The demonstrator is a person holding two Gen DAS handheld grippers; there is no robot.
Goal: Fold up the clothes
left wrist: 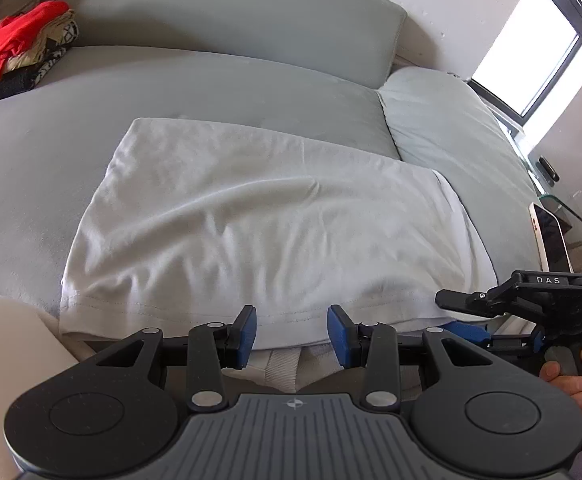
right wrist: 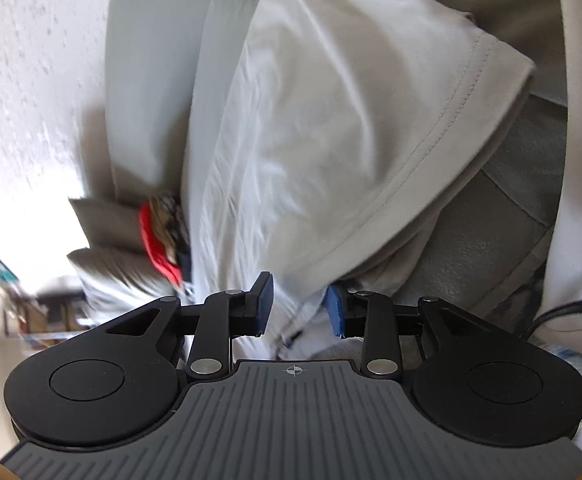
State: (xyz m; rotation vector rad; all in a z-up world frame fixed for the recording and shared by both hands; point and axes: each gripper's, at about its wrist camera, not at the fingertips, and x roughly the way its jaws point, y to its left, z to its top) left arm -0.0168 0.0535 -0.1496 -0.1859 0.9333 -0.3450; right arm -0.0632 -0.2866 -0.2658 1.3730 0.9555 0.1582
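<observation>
Nearest to my left camera is the left gripper (left wrist: 292,334), and its blue pads (left wrist: 247,332) stand partly open, one on each side of the hemmed edge of the white garment (left wrist: 251,216). The cloth passes between them, but I see a gap at both pads, so I judge that they do not press on it. The garment lies spread over the grey sofa seat (left wrist: 31,152), already folded to a rough rectangle, with the hem at the near edge and hanging a little over the front of the seat.

Further right in the same view, the right gripper (left wrist: 465,318) comes in from the side at the right corner of the hem, held by a hand (left wrist: 571,380). From its own camera the jaws are also partly open, with the cloth edge running between the pads (right wrist: 337,312); the picture is blurred, and I cannot tell if they already pinch it.

I judge the step in hand to be taking the near hem at two points for the next fold. To do it well, I should close both grippers on the double hem only, not on the sofa cover below, and keep the two grips level and equally deep. Then I would lift both together and carry the edge toward the backrest (left wrist: 231,12), so no diagonal wrinkle forms. The pile of red and patterned clothes (left wrist: 19,48) at far left stays clear.
</observation>
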